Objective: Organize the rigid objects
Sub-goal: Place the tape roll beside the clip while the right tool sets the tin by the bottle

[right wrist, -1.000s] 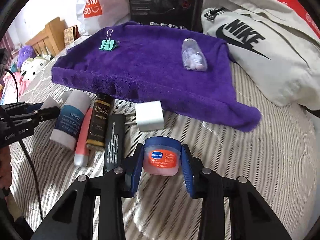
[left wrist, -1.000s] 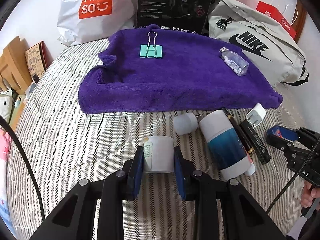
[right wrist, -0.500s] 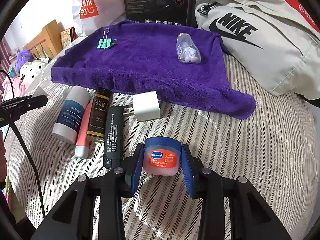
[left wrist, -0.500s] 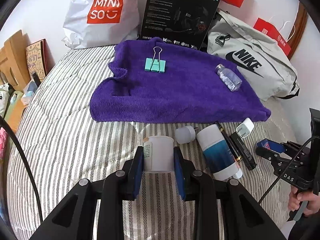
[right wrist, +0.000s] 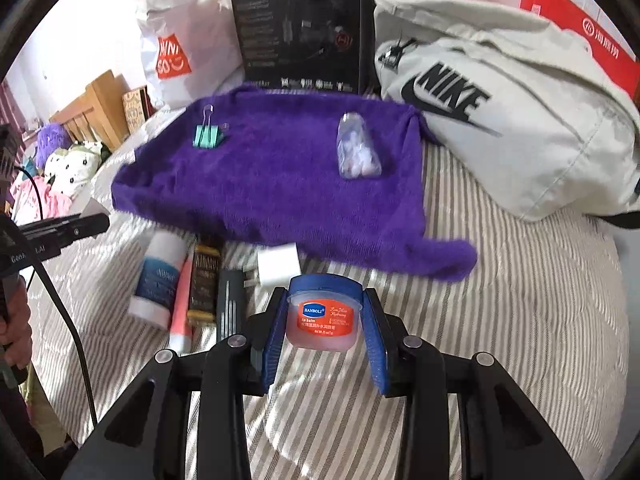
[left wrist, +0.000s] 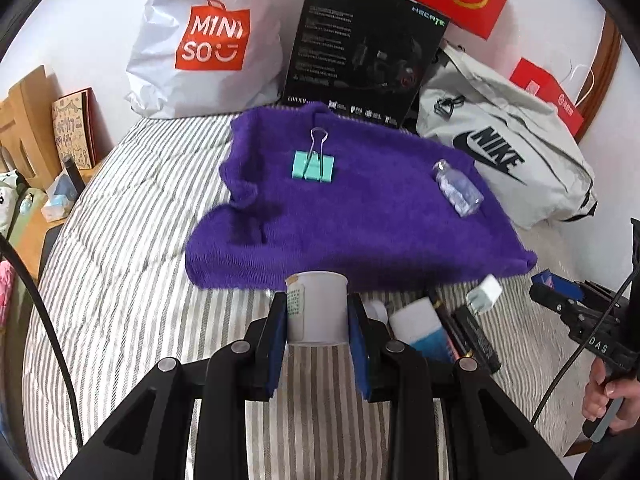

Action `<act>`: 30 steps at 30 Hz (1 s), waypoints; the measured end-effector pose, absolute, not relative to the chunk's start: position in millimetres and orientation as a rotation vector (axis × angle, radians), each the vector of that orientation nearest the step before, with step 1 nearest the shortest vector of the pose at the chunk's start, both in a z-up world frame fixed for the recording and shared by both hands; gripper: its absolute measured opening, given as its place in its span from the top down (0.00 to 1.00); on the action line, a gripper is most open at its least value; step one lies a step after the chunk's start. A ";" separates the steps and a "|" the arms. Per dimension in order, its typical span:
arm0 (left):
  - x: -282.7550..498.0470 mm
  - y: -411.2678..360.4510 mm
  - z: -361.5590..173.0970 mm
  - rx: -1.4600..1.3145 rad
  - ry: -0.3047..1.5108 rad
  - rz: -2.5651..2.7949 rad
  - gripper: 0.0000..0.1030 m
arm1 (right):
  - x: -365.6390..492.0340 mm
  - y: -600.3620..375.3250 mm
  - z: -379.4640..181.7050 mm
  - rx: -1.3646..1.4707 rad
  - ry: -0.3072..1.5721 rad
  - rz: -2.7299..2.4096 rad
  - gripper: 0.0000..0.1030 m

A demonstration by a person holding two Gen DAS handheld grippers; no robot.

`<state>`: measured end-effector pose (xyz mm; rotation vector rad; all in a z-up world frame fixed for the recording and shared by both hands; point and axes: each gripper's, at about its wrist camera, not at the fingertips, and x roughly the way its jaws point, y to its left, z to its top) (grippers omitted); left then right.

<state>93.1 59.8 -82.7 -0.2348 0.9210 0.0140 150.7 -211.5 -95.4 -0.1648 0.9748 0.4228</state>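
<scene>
Two readable brands: HANBOLI jar [right wrist: 321, 312] in right gripper [right wrist: 322, 332], NIKE bag [right wrist: 508, 120] behind.

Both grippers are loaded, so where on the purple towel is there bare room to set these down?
Bare purple towel lies between the binder clip and clear bottle, and along its near edge. The striped bedding before the towel is crowded with tubes and the charger.

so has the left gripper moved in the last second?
Yes. The left gripper, shut on the white jar, has lifted and pulled back: the purple towel and Miniso bag sit lower and smaller in its view.
</scene>
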 end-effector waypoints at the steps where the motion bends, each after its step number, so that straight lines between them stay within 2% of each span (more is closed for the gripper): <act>1: 95.5 61.5 -81.8 -0.240 0.914 0.021 0.73 | 153.7 -211.7 -91.6 -0.155 0.963 0.423 0.64; 11: 120.9 72.2 -80.1 -0.278 0.914 0.043 0.73 | 210.1 -205.0 -89.3 -0.114 0.943 0.406 0.64; 18: 128.8 73.1 -80.9 -0.281 0.919 0.036 0.73 | 251.8 -196.3 -107.9 -0.137 1.006 0.388 0.64; 30: 146.3 73.7 -86.0 -0.293 0.933 0.022 0.73 | 269.4 -177.4 -129.3 -0.174 1.048 0.407 0.64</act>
